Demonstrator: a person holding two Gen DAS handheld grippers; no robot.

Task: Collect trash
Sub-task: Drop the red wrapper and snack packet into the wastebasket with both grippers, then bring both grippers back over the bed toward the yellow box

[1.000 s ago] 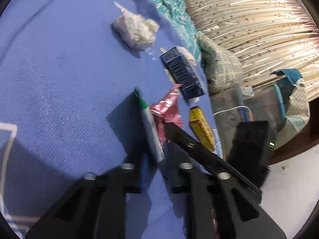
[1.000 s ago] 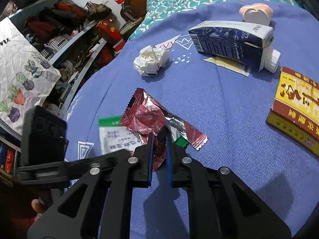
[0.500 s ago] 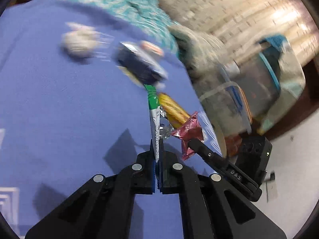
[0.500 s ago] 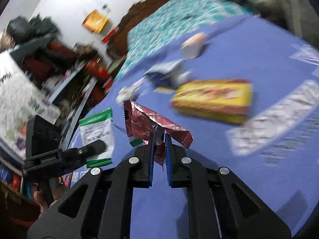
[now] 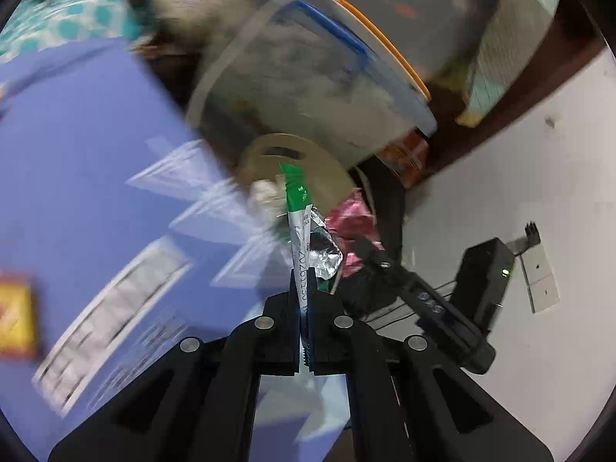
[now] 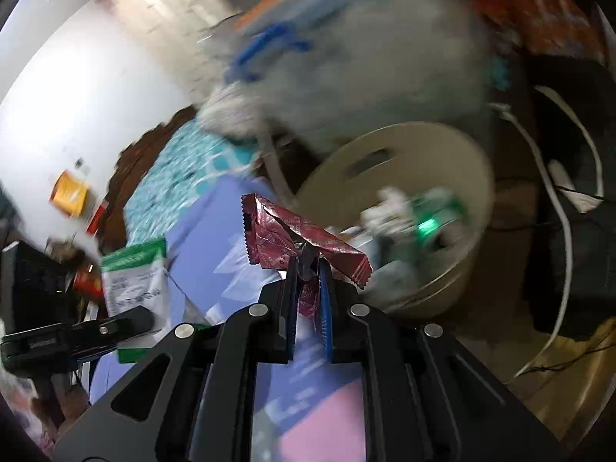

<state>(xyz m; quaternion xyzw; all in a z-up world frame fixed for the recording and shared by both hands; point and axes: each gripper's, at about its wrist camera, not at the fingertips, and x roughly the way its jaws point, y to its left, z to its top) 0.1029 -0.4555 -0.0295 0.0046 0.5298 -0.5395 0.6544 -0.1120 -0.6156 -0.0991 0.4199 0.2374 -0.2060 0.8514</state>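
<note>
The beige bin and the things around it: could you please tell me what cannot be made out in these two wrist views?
- Beige bin: the contents are motion-blurred in the right wrist view; only white and green scraps show.
- Same bin, left wrist view: the green-and-white sachet and red wrapper cover most of it.
- Sachet print: blurred in both views.
- Clear storage box: smeared, contents unreadable.
- Yellow box: cut off at the left edge.

Left black two-finger gripper point(image 5: 307, 288) angled downward, jaws pinched tight on a thin green-and-white sachet point(image 5: 298, 215) held edge-on. Right black two-finger gripper point(image 6: 308, 269), blue-padded, also tilted downward, jaws nearly closed on a crumpled dark red foil wrapper point(image 6: 292, 235). Both grippers sit close, side by side.
</note>
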